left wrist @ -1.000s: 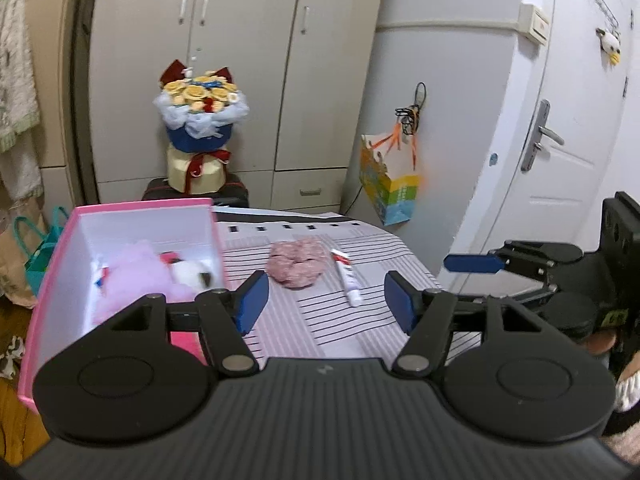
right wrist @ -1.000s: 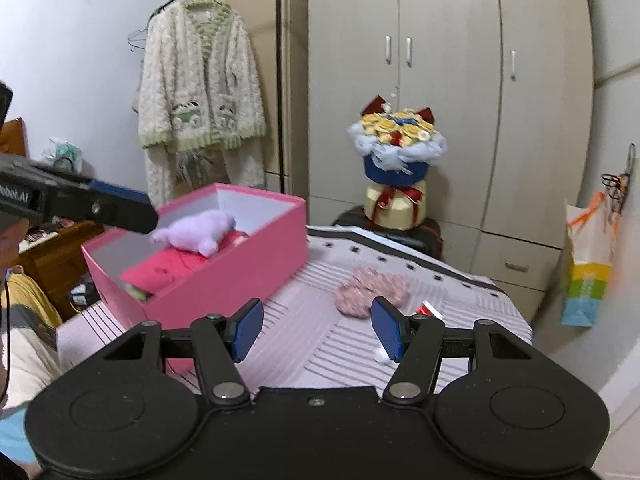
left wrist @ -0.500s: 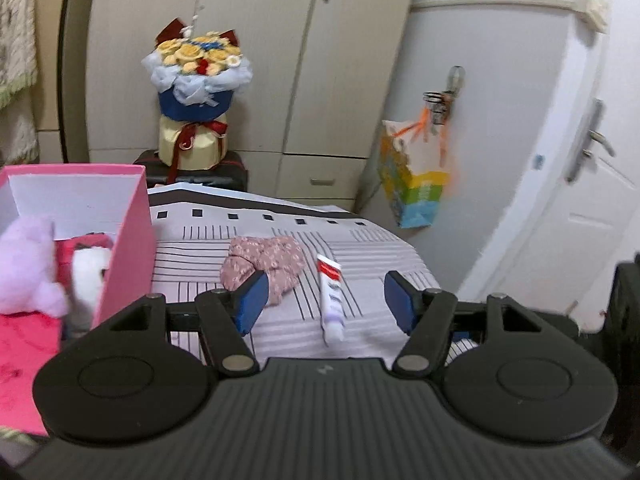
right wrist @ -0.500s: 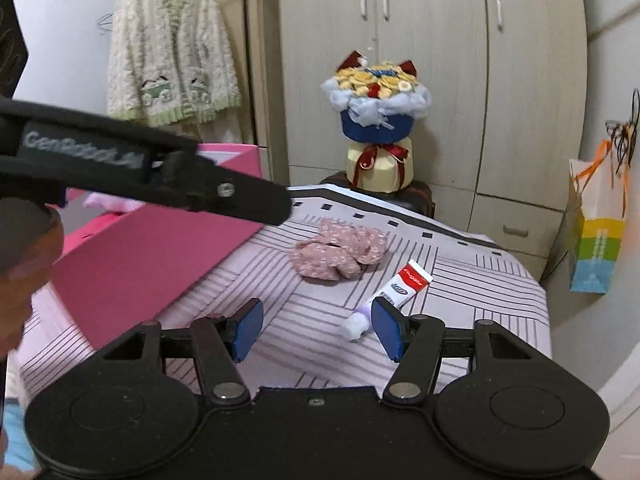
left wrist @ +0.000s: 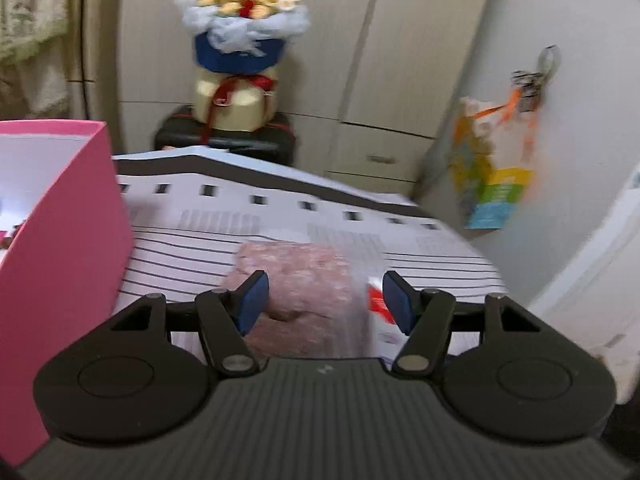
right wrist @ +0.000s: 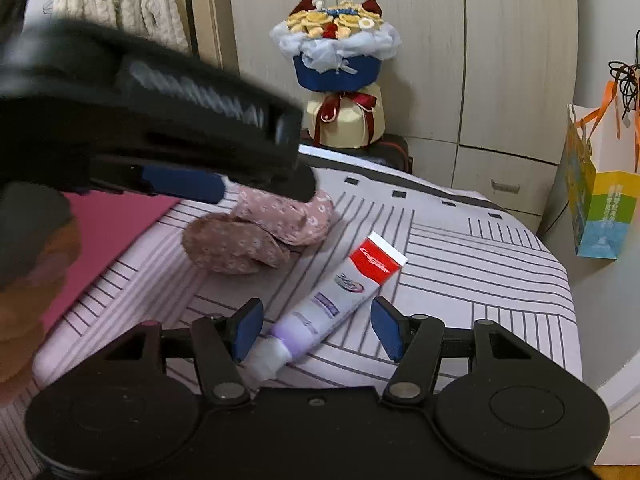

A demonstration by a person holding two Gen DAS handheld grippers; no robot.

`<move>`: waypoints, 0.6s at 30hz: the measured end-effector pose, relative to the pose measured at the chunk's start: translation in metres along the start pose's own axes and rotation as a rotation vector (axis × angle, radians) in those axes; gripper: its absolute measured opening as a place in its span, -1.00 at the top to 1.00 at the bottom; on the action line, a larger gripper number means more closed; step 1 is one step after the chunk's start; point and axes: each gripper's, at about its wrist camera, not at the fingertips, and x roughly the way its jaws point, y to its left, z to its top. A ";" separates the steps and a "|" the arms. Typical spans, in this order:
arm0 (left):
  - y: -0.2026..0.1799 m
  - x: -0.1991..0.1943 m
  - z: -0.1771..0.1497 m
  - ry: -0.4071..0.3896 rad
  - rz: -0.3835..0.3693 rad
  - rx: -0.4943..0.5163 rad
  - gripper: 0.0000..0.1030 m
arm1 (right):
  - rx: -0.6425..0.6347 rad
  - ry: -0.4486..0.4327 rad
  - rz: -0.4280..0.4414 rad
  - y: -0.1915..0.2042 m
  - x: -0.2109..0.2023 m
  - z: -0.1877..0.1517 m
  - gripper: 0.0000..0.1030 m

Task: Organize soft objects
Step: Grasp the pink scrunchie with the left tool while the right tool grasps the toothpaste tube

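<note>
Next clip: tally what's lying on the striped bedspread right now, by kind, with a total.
Pink floral fabric bundle: 1
Toothpaste tube: 1
Pink box: 1
Total: 3

The red-and-white plastic toothpaste tube (right wrist: 340,292) reads "Colgate" on its red band at its 1 o'clock end.

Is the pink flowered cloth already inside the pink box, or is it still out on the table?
Out. The pink flowered cloth lies on the striped table cover, beside the pink box.
</note>
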 end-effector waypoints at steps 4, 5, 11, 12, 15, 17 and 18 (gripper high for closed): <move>0.014 0.016 -0.010 0.024 0.028 -0.054 -0.20 | 0.038 0.015 0.037 -0.013 0.001 -0.005 0.18; 0.017 0.018 -0.012 0.021 0.038 -0.069 -0.20 | 0.044 0.016 0.039 -0.015 0.000 -0.006 0.24; 0.025 0.030 -0.017 -0.007 0.065 -0.087 -0.23 | 0.092 0.025 0.009 -0.028 0.003 -0.001 0.23; 0.025 0.032 -0.018 -0.009 0.066 -0.093 -0.23 | 0.104 0.032 0.009 -0.029 0.007 0.000 0.19; 0.024 0.037 -0.021 -0.021 0.078 -0.096 -0.30 | 0.084 0.020 -0.005 -0.025 0.012 0.000 0.13; 0.023 0.039 -0.022 -0.013 0.081 -0.078 -0.35 | 0.053 0.012 -0.020 -0.021 0.013 -0.001 0.13; 0.022 0.041 -0.023 -0.012 0.084 -0.067 -0.45 | 0.041 0.007 -0.024 -0.019 0.012 -0.002 0.13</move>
